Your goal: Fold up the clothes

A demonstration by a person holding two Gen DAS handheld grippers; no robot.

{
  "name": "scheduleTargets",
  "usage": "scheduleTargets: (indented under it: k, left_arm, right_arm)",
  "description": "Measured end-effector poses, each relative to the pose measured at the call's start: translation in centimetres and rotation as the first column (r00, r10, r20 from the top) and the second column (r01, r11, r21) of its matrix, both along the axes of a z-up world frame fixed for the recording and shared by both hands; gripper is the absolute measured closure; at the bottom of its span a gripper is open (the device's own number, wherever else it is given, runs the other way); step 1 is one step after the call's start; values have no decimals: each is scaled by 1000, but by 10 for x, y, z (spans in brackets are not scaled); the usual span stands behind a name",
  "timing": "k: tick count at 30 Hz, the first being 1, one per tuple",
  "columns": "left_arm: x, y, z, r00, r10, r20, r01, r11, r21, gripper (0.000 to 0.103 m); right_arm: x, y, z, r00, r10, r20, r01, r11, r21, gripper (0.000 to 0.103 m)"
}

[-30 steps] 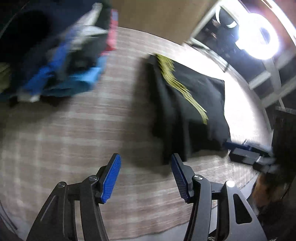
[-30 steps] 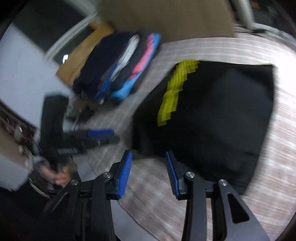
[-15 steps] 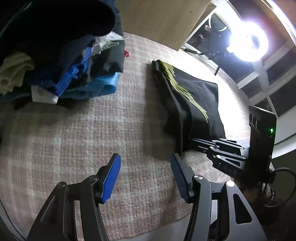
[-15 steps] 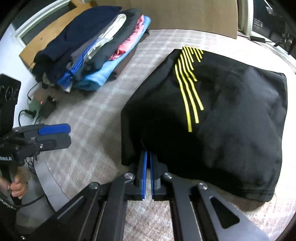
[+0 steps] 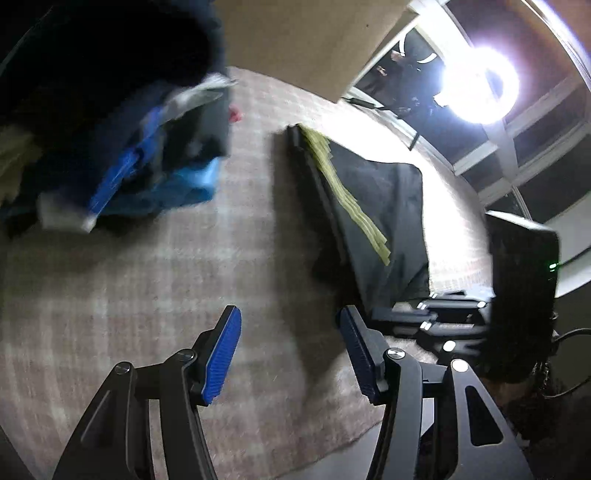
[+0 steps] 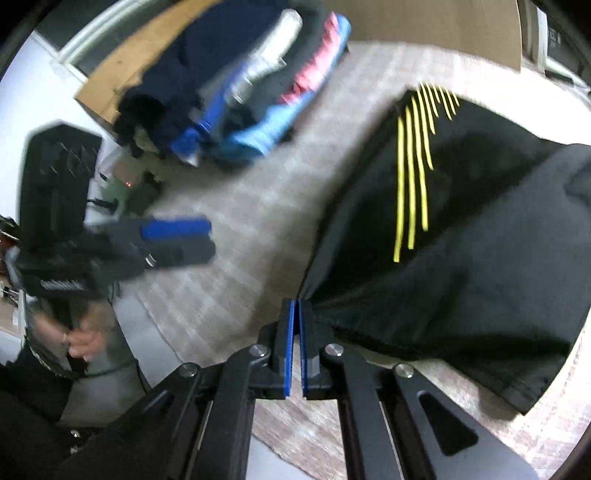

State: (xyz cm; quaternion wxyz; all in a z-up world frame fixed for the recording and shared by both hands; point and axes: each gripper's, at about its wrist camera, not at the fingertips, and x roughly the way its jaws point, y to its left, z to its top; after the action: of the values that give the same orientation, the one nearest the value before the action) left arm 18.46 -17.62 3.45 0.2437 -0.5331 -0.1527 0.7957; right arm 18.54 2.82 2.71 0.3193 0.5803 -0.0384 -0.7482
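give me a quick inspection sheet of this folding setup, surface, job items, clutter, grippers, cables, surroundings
surface: table under a pale checked cloth, in both views.
job's things: black garment with yellow stripes lies partly folded; its near corner is lifted and pulled taut.
clutter: stack of folded clothes at the far side, apart from the garment; blurred.
grippers: right gripper shut on the garment's corner. left gripper open over bare cloth, nothing between its pads.
cables: dark cable by the right gripper's body at the edge of the left view; end hidden.
surroundings: bright ring light by the windows; cardboard sheet behind the table.
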Motion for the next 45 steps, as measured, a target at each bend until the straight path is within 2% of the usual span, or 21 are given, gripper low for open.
scheduleTargets:
  k: [3, 5, 7, 10, 13, 14, 18, 22, 24, 25, 26, 27, 31, 34, 36, 38, 41, 42, 43, 44, 45]
  left_arm:
    - [-27, 19, 8, 999, -30, -38, 30, 999, 13, 50]
    - [-54, 36, 11, 997, -50, -65, 52, 998, 26, 50]
    - [-82, 53, 11, 994, -58, -90, 60, 998, 18, 50]
    - [-120, 72, 4, 992, -52, -114, 50, 999, -19, 50]
    - [-155, 81, -13, 997, -24, -69, 21, 999, -37, 50]
    - [-163, 82, -18, 999, -13, -50, 11, 999, -37, 50]
    - [-192, 88, -35, 1000, 19, 6, -19, 999, -36, 48]
    - [-205, 99, -40, 1000, 5, 19, -5, 1000, -23, 42]
    - [-208, 107, -40, 1000, -25, 13, 25, 999, -30, 51]
    - [-209, 111, -42, 999, -37, 11, 37, 998, -49, 81]
    - [-210, 115, -44, 999, -46, 9, 47, 997, -67, 95]
    - [-210, 116, -42, 999, -47, 4, 47, 996, -73, 95]
    - [-207, 109, -13, 998, -18, -52, 18, 1000, -1, 97]
    - [-199, 104, 45, 984, -2, -179, 10, 999, 43, 97]
    - [-187, 106, 88, 958, -18, -287, 35, 998, 53, 97]
    - [-165, 108, 131, 919, -42, -391, 70, 996, 55, 97]
    - [-117, 114, 164, 862, -108, -495, 134, 991, 18, 97]
    - [-97, 117, 168, 844, -141, -518, 161, 987, -5, 95]
    - [-76, 120, 161, 834, -188, -518, 195, 980, -41, 87]
    - [-60, 122, 149, 837, -227, -499, 215, 973, -82, 61]
    - [-44, 123, 133, 844, -264, -466, 232, 965, -127, 47]
  right_arm:
    - [-3, 20, 10, 999, -19, 34, 21, 999, -41, 92]
    - [-6, 44, 31, 998, -61, -6, 60, 993, -99, 77]
    - [-16, 76, 48, 987, -149, -60, 139, 980, -140, 76]
    - [-42, 131, 57, 942, -313, -119, 298, 946, -126, 76]
    - [-79, 181, 44, 903, -423, -73, 410, 900, -149, 74]
    - [-93, 196, 36, 891, -452, -43, 440, 883, -164, 67]
    - [-136, 222, 11, 873, -489, -4, 481, 861, -166, 61]
    - [-175, 216, -20, 905, -418, 85, 426, 891, -155, 60]
    - [-182, 212, -31, 921, -378, 95, 390, 900, -194, 62]
    - [-183, 210, -33, 925, -371, 78, 380, 907, -183, 78]
    - [-182, 208, -32, 930, -362, 65, 368, 911, -186, 95]
    - [-181, 207, -30, 934, -353, 52, 356, 915, -191, 94]
    - [-174, 210, 3, 937, -347, -33, 328, 911, -249, 96]
    - [-164, 216, 58, 922, -360, -144, 304, 902, -307, 96]
    - [-152, 216, 101, 899, -359, -252, 270, 906, -327, 96]
    - [-130, 216, 142, 864, -341, -371, 231, 923, -309, 96]
    - [-84, 216, 174, 814, -303, -496, 189, 945, -267, 96]
    - [-67, 216, 178, 801, -280, -530, 175, 955, -241, 96]
    - [-50, 216, 168, 814, -243, -528, 161, 967, -197, 93]
    - [-33, 217, 156, 830, -205, -520, 146, 978, -152, 85]
    - [-21, 218, 137, 861, -178, -476, 144, 984, -107, 74]
